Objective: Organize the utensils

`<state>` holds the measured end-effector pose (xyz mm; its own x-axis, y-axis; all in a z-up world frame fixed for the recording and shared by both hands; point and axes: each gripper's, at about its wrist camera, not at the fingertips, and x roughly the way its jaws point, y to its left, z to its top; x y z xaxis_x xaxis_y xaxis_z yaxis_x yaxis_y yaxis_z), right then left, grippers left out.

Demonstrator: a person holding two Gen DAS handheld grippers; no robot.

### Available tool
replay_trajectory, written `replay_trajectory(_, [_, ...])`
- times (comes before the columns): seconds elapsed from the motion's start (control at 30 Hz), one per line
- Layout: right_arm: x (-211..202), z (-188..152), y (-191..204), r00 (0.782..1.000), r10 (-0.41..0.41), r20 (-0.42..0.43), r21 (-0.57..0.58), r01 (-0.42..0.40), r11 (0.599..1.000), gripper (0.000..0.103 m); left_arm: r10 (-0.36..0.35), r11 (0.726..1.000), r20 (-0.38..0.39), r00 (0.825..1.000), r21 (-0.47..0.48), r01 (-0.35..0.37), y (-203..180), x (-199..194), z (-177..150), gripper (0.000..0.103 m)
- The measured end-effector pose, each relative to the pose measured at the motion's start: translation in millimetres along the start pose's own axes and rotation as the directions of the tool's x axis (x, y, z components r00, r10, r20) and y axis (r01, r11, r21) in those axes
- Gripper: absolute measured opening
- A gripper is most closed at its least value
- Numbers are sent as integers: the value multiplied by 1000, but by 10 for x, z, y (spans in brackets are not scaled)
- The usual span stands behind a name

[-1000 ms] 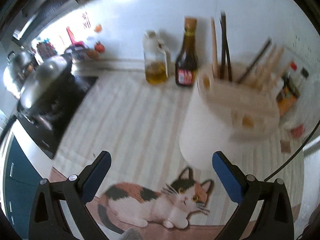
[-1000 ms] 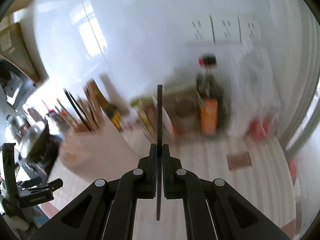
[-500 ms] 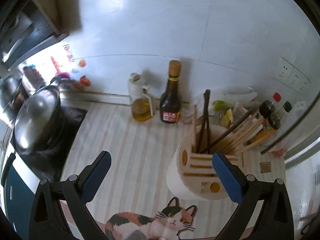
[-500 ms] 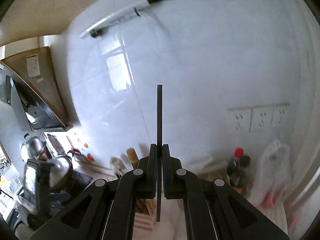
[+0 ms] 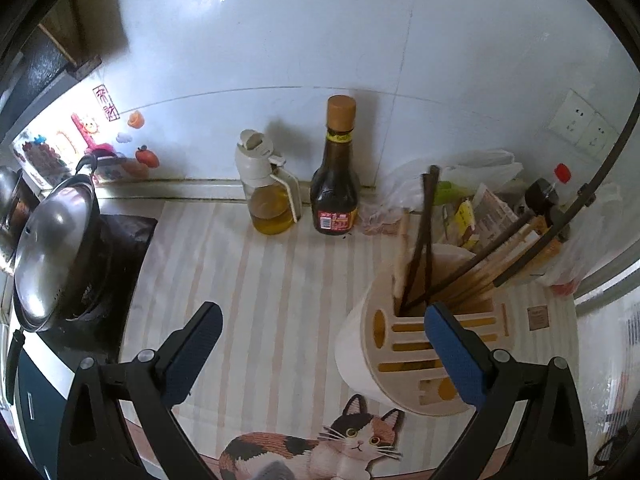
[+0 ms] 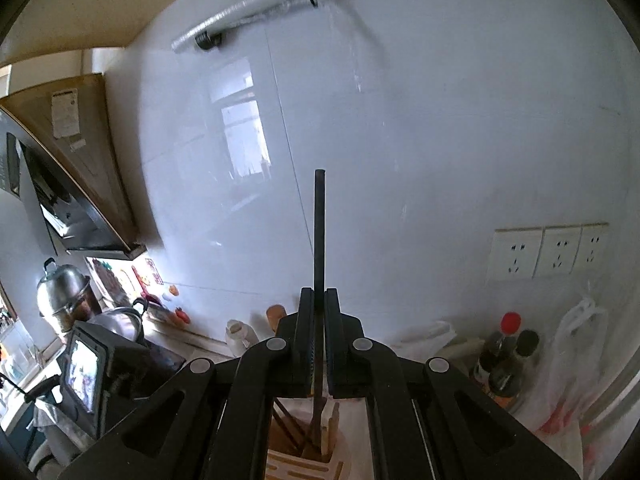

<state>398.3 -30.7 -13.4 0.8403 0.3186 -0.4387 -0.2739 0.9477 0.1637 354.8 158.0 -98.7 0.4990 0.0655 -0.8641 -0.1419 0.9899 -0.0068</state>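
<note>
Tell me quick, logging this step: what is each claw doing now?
Left claw: open, holding nothing.
Right claw: shut on a dark chopstick, above the utensil holder.

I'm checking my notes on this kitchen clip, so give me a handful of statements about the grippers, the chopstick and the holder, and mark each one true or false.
1. The right gripper is shut on a dark chopstick. True.
2. The left gripper is clamped on the utensil holder. False: its jaws stand wide open with nothing between the pads.
3. The utensil holder already has several chopsticks standing in its compartment. True.
4. The dark sauce bottle stands to the left of the oil bottle in the left wrist view. False: it stands to the right of it.
5. The held chopstick lies flat across the holder's slots. False: it stands upright, with its lower end over the holder.
</note>
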Motion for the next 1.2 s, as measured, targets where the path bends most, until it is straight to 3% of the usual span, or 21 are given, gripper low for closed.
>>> replay_trajectory(0.57, [479,-353,42,996,-27,-83,7,28,1000,4,8,1000,-25,1000,-20,-9,259,166,22,103])
replay_trajectory(0.93, [600,-547,80,981,-33,-189,22,38,999,6,5,999,-19,1000,-33,-5,424,160,13,103])
replay_trajectory(1.0, [562,-548,76,982,-33,-188,31,39,999,14,3,999,-13,1000,-34,-4,444,132,4,103])
replay_trajectory(1.07, [513,-529,82,982,-43,-182,35,50,998,30,3,999,-5,1000,-34,-4,458,101,1,103])
replay_trajectory(1.2, [372,-480,92,983,-59,-173,44,67,997,35,0,1000,15,1000,-31,0,488,20,-13,103])
